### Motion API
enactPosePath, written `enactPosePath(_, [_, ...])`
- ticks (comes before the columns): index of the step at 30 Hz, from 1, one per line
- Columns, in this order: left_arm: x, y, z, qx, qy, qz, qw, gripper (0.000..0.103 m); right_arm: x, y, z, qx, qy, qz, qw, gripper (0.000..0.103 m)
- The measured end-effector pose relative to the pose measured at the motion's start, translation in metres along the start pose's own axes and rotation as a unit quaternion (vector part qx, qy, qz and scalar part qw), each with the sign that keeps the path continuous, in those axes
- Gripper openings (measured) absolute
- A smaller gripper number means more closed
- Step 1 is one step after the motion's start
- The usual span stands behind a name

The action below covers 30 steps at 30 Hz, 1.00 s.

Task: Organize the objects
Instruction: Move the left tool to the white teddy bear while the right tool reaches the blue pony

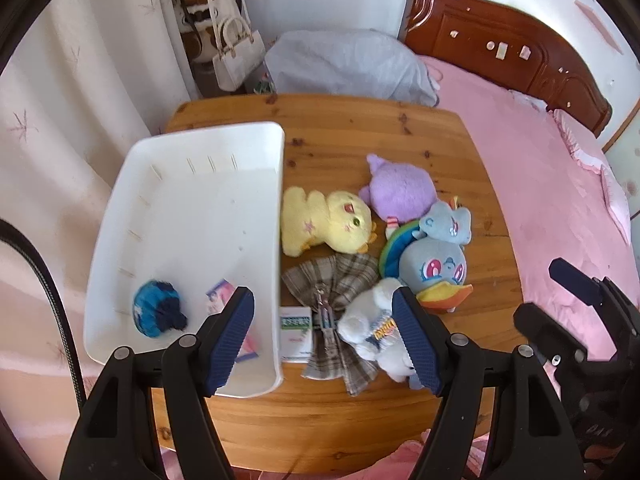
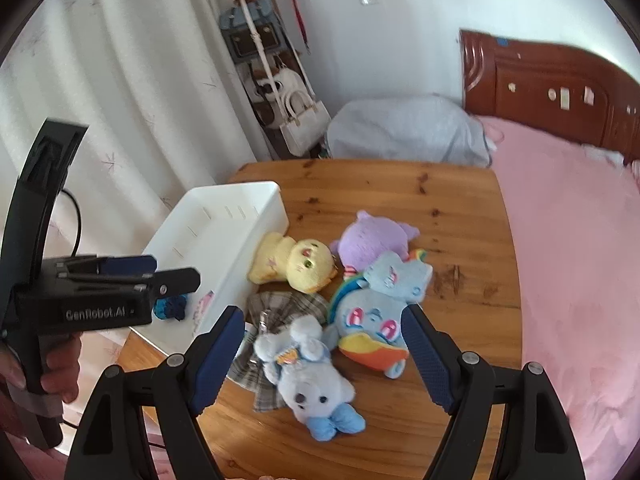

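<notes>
A white bin point(image 1: 120, 240) sits on the left of a wooden table point(image 1: 360, 128) and holds a blue ball of fabric point(image 1: 158, 314) and a pink card point(image 1: 219, 293). Beside it lie a yellow plush point(image 1: 326, 222), a purple plush point(image 1: 400, 190), a blue pony plush point(image 1: 434, 260), a pale blue bear point(image 2: 308, 376), a plaid bow point(image 1: 332, 280) and a small white card point(image 1: 295, 332). My left gripper point(image 1: 326, 344) is open above the bin's near right rim and the bow. My right gripper point(image 2: 322, 360) is open above the bear.
A pink bed point(image 1: 540, 184) with a dark wooden headboard point(image 1: 500, 40) runs along the table's right side. A grey bundle point(image 1: 344, 64) lies behind the table. White handbags point(image 1: 236, 60) hang on a rack by the curtain point(image 1: 60, 120) at the left.
</notes>
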State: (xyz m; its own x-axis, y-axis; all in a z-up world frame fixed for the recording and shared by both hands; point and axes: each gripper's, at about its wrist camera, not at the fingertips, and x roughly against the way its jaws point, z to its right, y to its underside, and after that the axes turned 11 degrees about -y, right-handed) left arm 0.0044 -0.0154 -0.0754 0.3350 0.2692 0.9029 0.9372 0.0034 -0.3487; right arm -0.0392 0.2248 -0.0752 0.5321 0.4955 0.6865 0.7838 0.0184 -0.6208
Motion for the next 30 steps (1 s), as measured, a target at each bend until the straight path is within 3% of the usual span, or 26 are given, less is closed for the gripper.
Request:
enactPosePath(5, [-0.016,0.008,0.017,-0.004,0.008,-0.039,0.9992,0.075,-0.008,0.001,0.037,-0.056,-0.019,-0.027,0.998,0.081])
enactPosePath(12, [-0.036,0.021,0.040,-0.017,0.004,-0.089,0.9959,0.076,-0.033,0.007,0.084,-0.145,-0.038,-0.080,0.986,0.081])
enactPosePath(19, [-0.057,0.030,0.055,-0.018,0.008,-0.131,0.9912,0.076,-0.062,0.012,0.108,-0.181,-0.061,-0.122,0.974,0.081])
enactPosePath(20, [-0.060,0.032,0.058,-0.038,0.016,-0.137,0.9897,0.076,-0.064,0.012,0.111,-0.186,-0.064,-0.124,0.973,0.081])
enactPosePath(30, [-0.082,0.044,0.066,-0.016,0.028,-0.185,0.9821,0.076,-0.101,0.018,0.137,-0.256,-0.104,-0.162,0.947,0.081])
